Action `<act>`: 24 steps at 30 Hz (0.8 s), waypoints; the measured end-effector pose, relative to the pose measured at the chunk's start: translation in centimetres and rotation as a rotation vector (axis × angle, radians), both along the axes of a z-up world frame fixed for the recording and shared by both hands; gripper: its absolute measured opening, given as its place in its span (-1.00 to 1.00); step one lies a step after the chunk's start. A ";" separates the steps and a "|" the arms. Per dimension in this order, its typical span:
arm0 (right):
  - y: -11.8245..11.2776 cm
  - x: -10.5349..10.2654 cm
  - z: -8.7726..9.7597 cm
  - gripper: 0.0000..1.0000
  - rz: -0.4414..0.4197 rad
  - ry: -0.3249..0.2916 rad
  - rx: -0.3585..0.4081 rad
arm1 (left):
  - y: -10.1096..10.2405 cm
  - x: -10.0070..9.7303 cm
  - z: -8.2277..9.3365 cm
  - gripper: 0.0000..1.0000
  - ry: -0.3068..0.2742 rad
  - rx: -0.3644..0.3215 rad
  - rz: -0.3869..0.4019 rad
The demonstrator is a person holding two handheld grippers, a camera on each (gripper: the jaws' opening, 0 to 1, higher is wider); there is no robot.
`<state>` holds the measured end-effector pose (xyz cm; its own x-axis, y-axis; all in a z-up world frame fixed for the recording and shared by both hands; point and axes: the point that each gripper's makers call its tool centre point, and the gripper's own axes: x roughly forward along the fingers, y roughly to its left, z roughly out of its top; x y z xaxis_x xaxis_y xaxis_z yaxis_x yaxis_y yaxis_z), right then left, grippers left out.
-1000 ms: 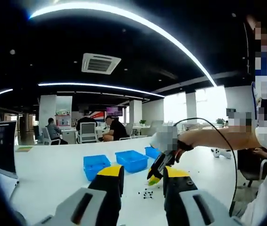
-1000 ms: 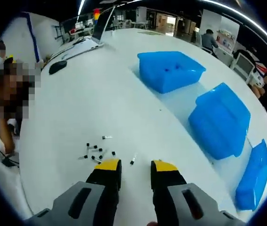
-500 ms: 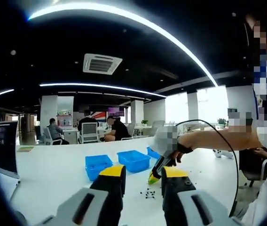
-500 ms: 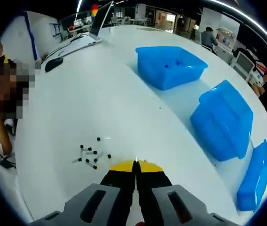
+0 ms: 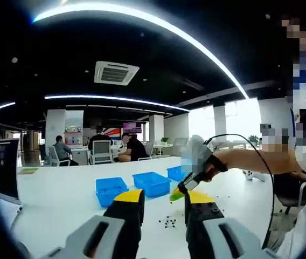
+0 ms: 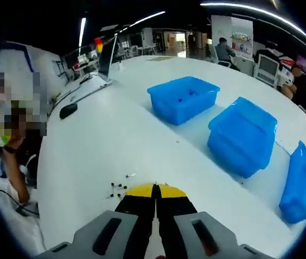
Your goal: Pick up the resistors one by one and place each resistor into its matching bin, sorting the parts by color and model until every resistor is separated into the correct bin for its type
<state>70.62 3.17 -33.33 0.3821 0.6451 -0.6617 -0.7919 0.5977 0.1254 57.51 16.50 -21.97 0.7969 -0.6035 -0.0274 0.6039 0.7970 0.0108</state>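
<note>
In the right gripper view my right gripper (image 6: 154,189) is shut, jaws pressed together, with a thin resistor lead (image 6: 154,185) just showing at the tips. It hangs above the white table (image 6: 104,140). A small cluster of loose black resistors (image 6: 119,188) lies just left of its tips. Three blue bins stand ahead: the near-left bin (image 6: 182,98), the middle bin (image 6: 243,135) and the right bin (image 6: 298,178). In the left gripper view my left gripper (image 5: 164,198) is open and holds nothing. Past it the right gripper (image 5: 176,196) hangs over the resistors (image 5: 168,220), near the bins (image 5: 152,182).
A laptop (image 6: 96,75) and a black mouse (image 6: 68,110) sit at the table's far left. A second screen (image 5: 3,167) stands at the left edge. People sit at desks (image 5: 129,148) beyond the table. A cable (image 5: 261,167) loops from the holder's arm.
My right gripper closed on a resistor that lay apart from the cluster, then rose from the table with it. The left gripper stayed open and nearly still.
</note>
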 end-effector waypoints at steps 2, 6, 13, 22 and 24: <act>-0.7 -0.4 0.8 -0.93 -0.018 -0.011 0.044 | -0.1 0.0 -0.1 -0.37 0.002 0.001 -0.002; -3.2 -1.3 3.2 -0.93 -0.064 -0.084 0.157 | -0.2 0.1 -0.2 -0.37 0.004 0.002 -0.004; -8.2 -4.5 6.4 -0.93 -0.175 -0.177 0.352 | -0.4 0.3 -0.2 -0.37 0.011 -0.015 -0.009; -12.9 -6.5 8.6 -0.93 -0.275 -0.309 0.412 | -1.2 0.2 -0.7 -0.36 0.024 -0.009 -0.028; -13.3 -6.6 9.5 -0.93 -0.264 -0.384 0.398 | -1.3 0.3 -0.8 -0.36 0.027 -0.007 -0.030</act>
<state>64.05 -10.09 -23.83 0.7261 0.6657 -0.1723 -0.6565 0.7456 0.1143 57.76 15.18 -22.82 0.7777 -0.6271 -0.0442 0.6272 0.7787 -0.0113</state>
